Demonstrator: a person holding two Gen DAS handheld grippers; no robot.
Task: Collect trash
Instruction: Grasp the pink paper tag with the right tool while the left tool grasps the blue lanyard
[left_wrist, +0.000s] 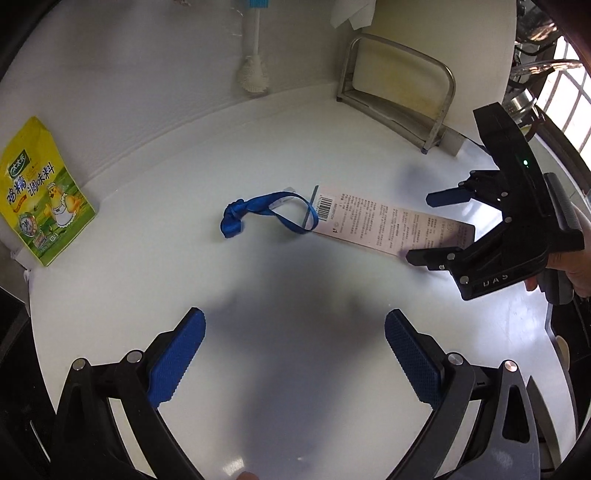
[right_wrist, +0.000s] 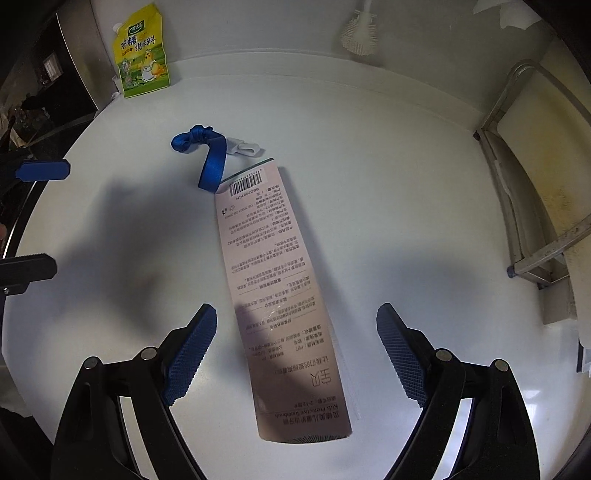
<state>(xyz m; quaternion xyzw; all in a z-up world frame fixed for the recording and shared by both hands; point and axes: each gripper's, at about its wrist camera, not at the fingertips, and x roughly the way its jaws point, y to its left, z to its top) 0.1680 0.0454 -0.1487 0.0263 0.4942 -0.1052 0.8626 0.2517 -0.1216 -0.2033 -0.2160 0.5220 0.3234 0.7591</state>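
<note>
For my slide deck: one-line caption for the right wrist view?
Open right gripper straddles pink packaging card with blue ribbon on white counter.

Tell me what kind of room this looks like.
Probably a home kitchen counter. A yellow seasoning pouch leans against the back wall, a white brush hangs there, and a metal rack holds what looks like a cutting board. A pink package and blue ribbon lie on the white countertop.

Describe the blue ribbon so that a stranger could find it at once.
Look at the white table, near its middle. A long pink card printed with text and a barcode lies there; the blue ribbon runs from its barcode end. It alone is knotted blue fabric.
</note>
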